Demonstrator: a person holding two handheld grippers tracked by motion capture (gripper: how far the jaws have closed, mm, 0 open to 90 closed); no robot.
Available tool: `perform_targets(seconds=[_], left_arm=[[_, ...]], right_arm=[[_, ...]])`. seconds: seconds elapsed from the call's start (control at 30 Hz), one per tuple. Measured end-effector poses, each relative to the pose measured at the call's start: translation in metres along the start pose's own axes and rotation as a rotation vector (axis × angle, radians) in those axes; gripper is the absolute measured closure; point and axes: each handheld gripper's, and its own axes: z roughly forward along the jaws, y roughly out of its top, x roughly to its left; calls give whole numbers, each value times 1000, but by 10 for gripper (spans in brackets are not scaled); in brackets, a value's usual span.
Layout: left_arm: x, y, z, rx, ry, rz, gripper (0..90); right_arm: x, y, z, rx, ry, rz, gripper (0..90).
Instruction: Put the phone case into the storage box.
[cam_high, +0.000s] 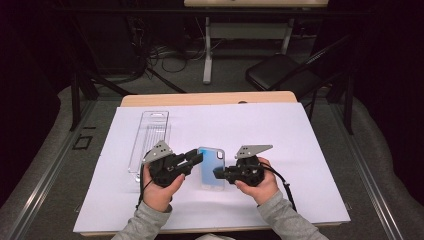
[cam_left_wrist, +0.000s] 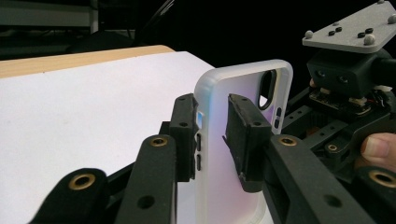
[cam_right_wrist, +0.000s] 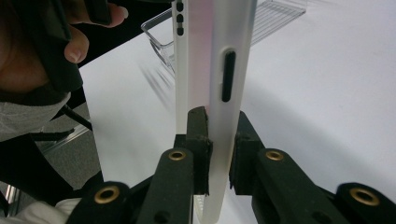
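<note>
A translucent white phone case (cam_high: 211, 167) with a blue tint is held up between both grippers over the white sheet (cam_high: 260, 125). My right gripper (cam_high: 217, 173) is shut on the case's right side wall; in the right gripper view its pads (cam_right_wrist: 200, 135) pinch the wall (cam_right_wrist: 219, 56) below a button slot. My left gripper (cam_high: 197, 159) straddles the opposite wall. In the left gripper view one pad (cam_left_wrist: 186, 126) lies against the outside by the buttons, while the other pad (cam_left_wrist: 245, 135) stands inside the case (cam_left_wrist: 243, 84) with a slim gap to the wall. The right gripper (cam_left_wrist: 345, 88) shows behind.
A clear plastic package (cam_high: 150, 137) lies on the sheet left of the hands, also in the right gripper view (cam_right_wrist: 275, 18). The wooden table edge (cam_high: 210, 98) runs along the back. A folding chair (cam_high: 280, 72) and cables stand beyond the table.
</note>
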Motion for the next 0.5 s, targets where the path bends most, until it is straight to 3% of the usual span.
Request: perform_targets(seconds=[0.5], left_arm=[[1, 0, -1, 2, 7, -10, 772]], right_arm=[[2, 0, 2, 2, 8, -3, 812]])
